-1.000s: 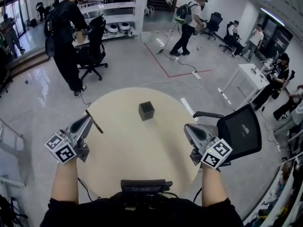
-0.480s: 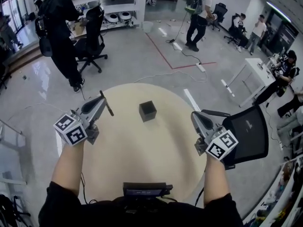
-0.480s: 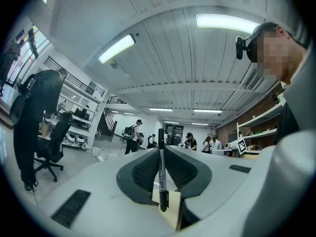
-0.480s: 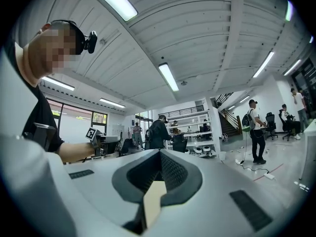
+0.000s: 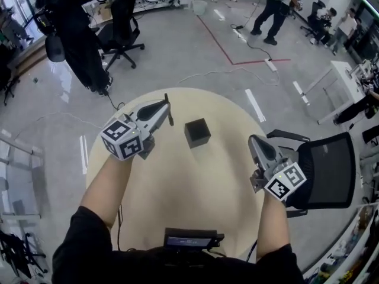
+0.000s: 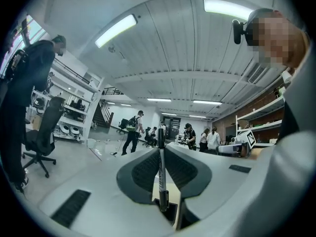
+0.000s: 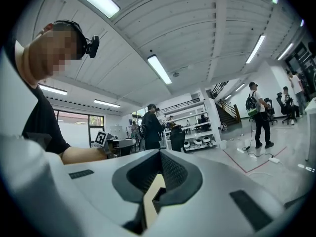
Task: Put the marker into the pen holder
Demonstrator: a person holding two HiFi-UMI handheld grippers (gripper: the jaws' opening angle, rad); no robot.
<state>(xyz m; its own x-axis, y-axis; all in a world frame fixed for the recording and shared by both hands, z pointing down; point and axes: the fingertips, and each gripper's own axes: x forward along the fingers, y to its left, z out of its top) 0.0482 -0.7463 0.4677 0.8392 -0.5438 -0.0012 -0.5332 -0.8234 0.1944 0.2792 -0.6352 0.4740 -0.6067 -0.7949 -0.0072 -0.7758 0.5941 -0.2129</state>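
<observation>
Between the fingers of the left gripper (image 5: pixel 166 105) stands the slim black marker with a white label band (image 6: pixel 161 168), clamped crosswise so that both of its ends stick out past the finger pads; the left gripper view shows the two dark ribbed pads pressing on its barrel from either side. Just to the right of it in the head view sits the small black cube-shaped pen holder with an open top (image 5: pixel 198 132), alone near the middle of the round beige tabletop (image 5: pixel 177 200), and the marker is near it but not yet over its opening. So the pick-up looks done and the carry well along; what is left, as I judge it, is to bring the marker above the opening, tip its lower end in and let go. The right gripper (image 5: pixel 257 141) hovers at the tabletop's right edge, well apart from the holder, its fingers together at the tips with nothing between them in the right gripper view; a black mesh office chair (image 5: pixel 325 170) stands just beyond it. Compared with a second ago, the left gripper has swung inward from the tabletop's left rim to a spot close beside the holder, with the marker held the same way throughout, while the right gripper has kept to its side and shifted only a little. The holder has not moved on the tabletop.
</observation>
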